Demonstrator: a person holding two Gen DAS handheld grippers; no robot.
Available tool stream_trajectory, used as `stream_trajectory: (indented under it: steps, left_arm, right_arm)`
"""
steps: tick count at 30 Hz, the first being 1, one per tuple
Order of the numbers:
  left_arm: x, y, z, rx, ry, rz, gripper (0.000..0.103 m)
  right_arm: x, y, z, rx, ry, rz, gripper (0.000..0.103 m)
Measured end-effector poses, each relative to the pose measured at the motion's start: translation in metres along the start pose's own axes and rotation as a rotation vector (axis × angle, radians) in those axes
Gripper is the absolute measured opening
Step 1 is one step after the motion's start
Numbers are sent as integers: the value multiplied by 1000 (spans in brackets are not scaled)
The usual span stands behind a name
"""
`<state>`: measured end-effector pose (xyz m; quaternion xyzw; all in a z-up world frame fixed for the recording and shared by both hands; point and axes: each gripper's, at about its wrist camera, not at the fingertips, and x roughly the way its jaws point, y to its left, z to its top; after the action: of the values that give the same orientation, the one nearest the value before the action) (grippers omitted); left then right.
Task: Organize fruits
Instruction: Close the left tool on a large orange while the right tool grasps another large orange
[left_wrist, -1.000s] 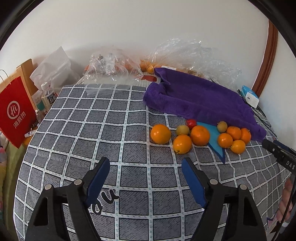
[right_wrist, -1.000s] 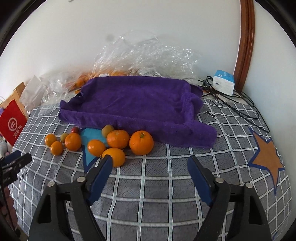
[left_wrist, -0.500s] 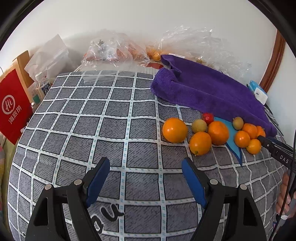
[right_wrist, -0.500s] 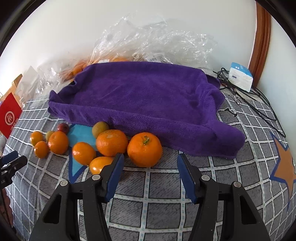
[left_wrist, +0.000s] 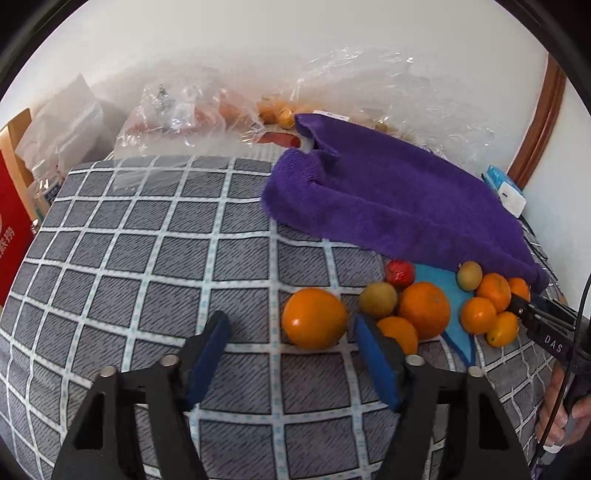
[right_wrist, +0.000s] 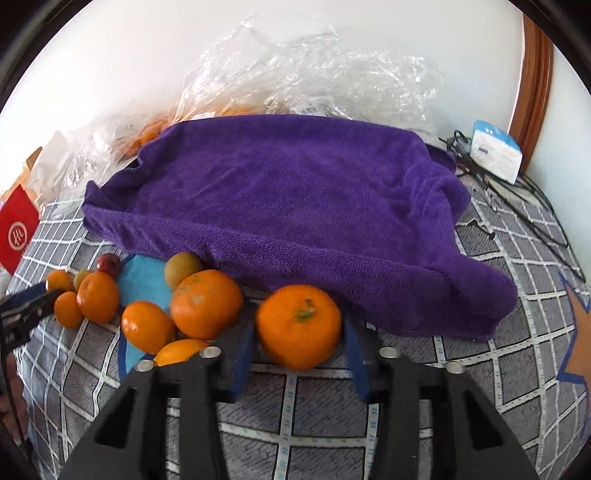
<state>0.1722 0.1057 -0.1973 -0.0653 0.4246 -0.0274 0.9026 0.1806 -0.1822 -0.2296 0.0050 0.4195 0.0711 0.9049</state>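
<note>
The right hand-held gripper (right_wrist: 299, 350) was closing around a large mandarin (right_wrist: 298, 325) with a green stem, its blue pads at either flank; whether they already pressed the skin was hard to judge, and a thin gap seemed to remain. That fruit sat on the grey checked cloth (right_wrist: 461, 369) just in front of the purple towel (right_wrist: 295, 206), with more oranges (right_wrist: 205, 302) clustered to its left. The left hand-held gripper (left_wrist: 291, 354) was also closing, empty, its pads apart on the cloth. A big orange (left_wrist: 314, 318) lay just beyond them, nearer the right pad, at the left end of the fruit cluster. Clear plastic bags (right_wrist: 303, 70) stood against the wall.
</note>
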Motion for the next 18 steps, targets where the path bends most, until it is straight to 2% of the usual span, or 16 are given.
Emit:
stream_trajectory:
  steps: [2, 4, 10, 18]
  left_arm:
    - [0, -3, 0, 18, -12, -9, 42]
    - [-1, -3, -1, 24, -26, -33, 33]
    - [-5, 11, -4, -48, -46, -77, 33]
    - [-7, 12, -8, -59, -48, -67, 33]
  right_arm:
    - [-5, -1, -3, 2, -3, 10, 42]
    - [-11, -5, -8, 12, -10, 17, 42]
    - [-29, -15, -27, 31, -27, 10, 42]
    - [-26, -15, -37, 26, -19, 3, 42]
